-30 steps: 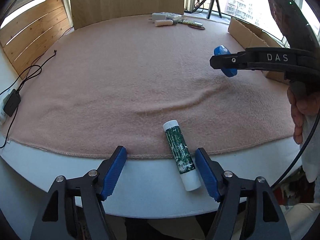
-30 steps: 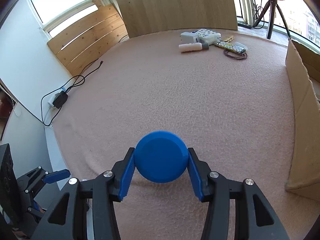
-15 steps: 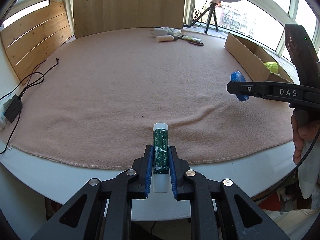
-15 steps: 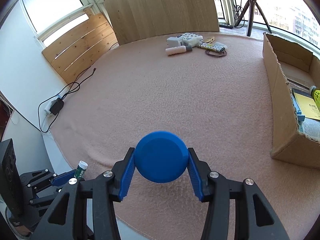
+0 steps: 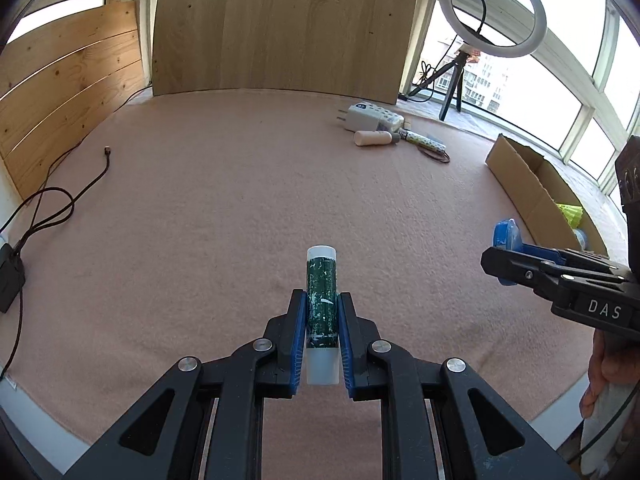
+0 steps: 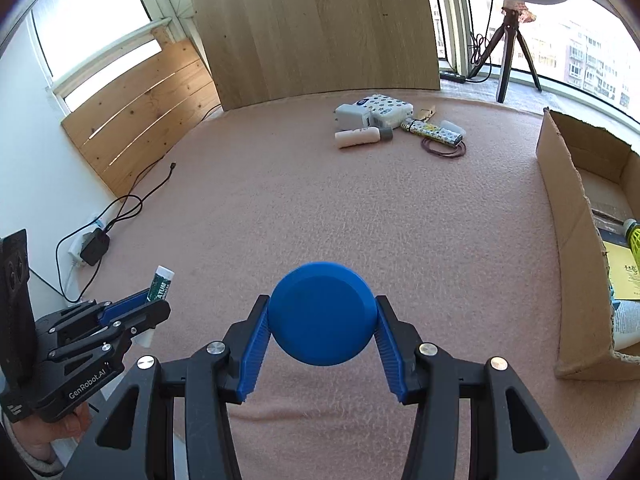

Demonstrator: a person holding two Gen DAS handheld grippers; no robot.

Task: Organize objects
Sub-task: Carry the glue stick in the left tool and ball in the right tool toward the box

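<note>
Left wrist view: the left tool (image 5: 322,328) is pinching a green-labelled tube (image 5: 321,304) off the surface (image 5: 240,208), its cap pointing ahead. Right wrist view: the right tool (image 6: 322,334) clamps a blue disc (image 6: 322,314) by its rim; the cardboard box (image 6: 560,240) to its right is probably where both go.

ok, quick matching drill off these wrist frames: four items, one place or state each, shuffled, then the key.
Things:
1. green-labelled tube
2. blue round tin
3. cardboard box
4. hair tie

Places or states:
A. lies on the blanket at the far side, by the patterned lighter
B. clamped in the right gripper
C. stands open at the table's right edge, with things in it
D. clamped in the left gripper

Pairs: 1-D, 2-B, 3-C, 4-A
</note>
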